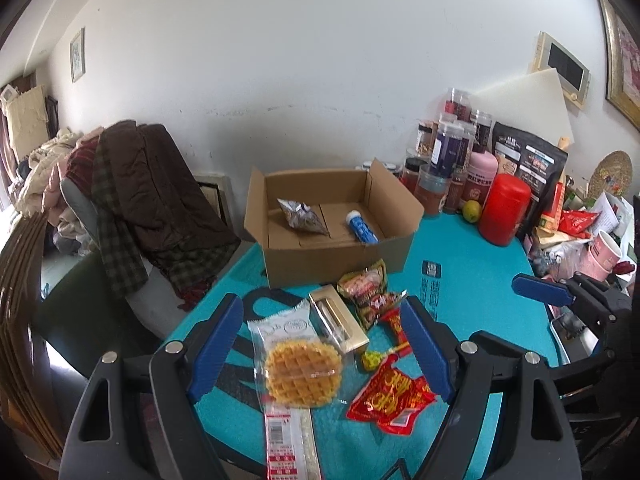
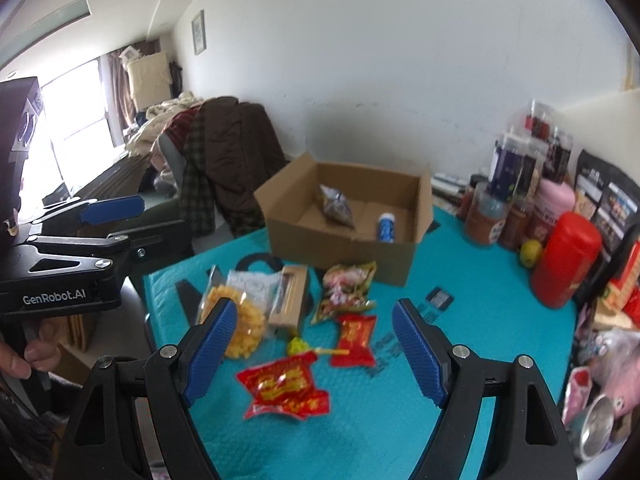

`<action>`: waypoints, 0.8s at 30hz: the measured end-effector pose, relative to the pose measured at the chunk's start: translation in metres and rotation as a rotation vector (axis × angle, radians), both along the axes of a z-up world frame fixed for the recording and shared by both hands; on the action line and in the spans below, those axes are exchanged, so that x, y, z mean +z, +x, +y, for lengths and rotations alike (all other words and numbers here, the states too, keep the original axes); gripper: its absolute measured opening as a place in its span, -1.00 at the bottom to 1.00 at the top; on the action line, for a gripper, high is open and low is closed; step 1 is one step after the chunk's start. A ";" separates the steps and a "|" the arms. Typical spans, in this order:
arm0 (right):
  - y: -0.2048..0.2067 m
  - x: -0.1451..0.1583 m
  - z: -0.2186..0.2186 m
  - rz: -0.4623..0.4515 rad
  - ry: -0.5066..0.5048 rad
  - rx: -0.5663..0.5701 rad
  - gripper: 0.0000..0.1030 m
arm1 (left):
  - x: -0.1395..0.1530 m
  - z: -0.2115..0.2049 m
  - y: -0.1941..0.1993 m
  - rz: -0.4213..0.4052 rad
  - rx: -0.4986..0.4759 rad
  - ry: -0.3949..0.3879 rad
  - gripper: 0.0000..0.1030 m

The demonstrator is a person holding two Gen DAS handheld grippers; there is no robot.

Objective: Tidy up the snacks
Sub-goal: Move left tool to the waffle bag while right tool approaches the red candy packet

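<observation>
So far you have two items in the cardboard box (image 1: 336, 256): a silvery crinkled packet (image 1: 301, 218) toward its left side and a blue-and-white tube (image 1: 361, 227) toward its right. The rest is not yet packed, by my reading.

Left on the teal mat (image 1: 472, 264), in a loose cluster just in front of the box:
- waffle in clear wrapper (image 1: 302, 372), nearest your left gripper (image 1: 320, 354)
- gold-edged windowed box (image 1: 338, 322), touching the waffle wrapper's right edge
- green-and-red snack bag (image 1: 366, 290), closest to the box
- small red packet (image 2: 355, 336) and a yellow lollipop (image 1: 371, 360) beside it
- large red packet (image 1: 390, 402), nearest you

Both tools are empty. Left gripper's jaws stand wide apart, framing the waffle and the gold-edged box from above. Your right gripper (image 2: 312, 354) is spread the same way, hovering over the red packets; that view is blurred, so contact cannot be judged.

Watch points: jars and bottles (image 1: 452, 152), a red canister (image 1: 505, 209) and a lemon-like fruit (image 1: 472, 211) crowd the mat's right-hand side near the box. The box's raised flaps sit between the cluster and the box floor, so lift clear of them. A chair heaped with clothes (image 1: 132, 196) stands off the mat's left edge.
</observation>
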State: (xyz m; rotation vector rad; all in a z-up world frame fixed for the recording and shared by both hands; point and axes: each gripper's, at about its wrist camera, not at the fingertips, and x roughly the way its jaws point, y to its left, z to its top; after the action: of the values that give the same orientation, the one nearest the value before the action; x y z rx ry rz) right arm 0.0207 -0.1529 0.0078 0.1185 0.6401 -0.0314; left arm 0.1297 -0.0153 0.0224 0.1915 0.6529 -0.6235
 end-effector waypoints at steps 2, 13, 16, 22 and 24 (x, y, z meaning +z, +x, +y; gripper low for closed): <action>0.001 -0.010 0.002 0.022 0.016 0.009 0.57 | -0.008 0.002 0.000 0.025 -0.007 -0.004 0.57; 0.013 -0.066 0.019 0.146 0.061 0.054 0.57 | -0.057 0.011 0.000 0.089 0.001 0.007 0.57; 0.019 -0.078 0.021 0.184 0.073 0.074 0.75 | -0.068 0.013 0.004 0.112 0.015 0.011 0.57; 0.034 -0.094 0.028 0.244 0.068 0.123 0.92 | -0.089 0.020 0.013 0.155 0.053 0.012 0.57; 0.041 -0.101 0.031 0.263 0.057 0.138 0.93 | -0.096 0.023 0.016 0.169 0.067 0.015 0.57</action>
State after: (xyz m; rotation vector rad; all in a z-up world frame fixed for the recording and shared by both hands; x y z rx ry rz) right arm 0.0614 -0.1223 -0.0931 0.1258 0.9114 0.1064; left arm 0.1461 0.0074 -0.0737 0.1314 0.8237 -0.5740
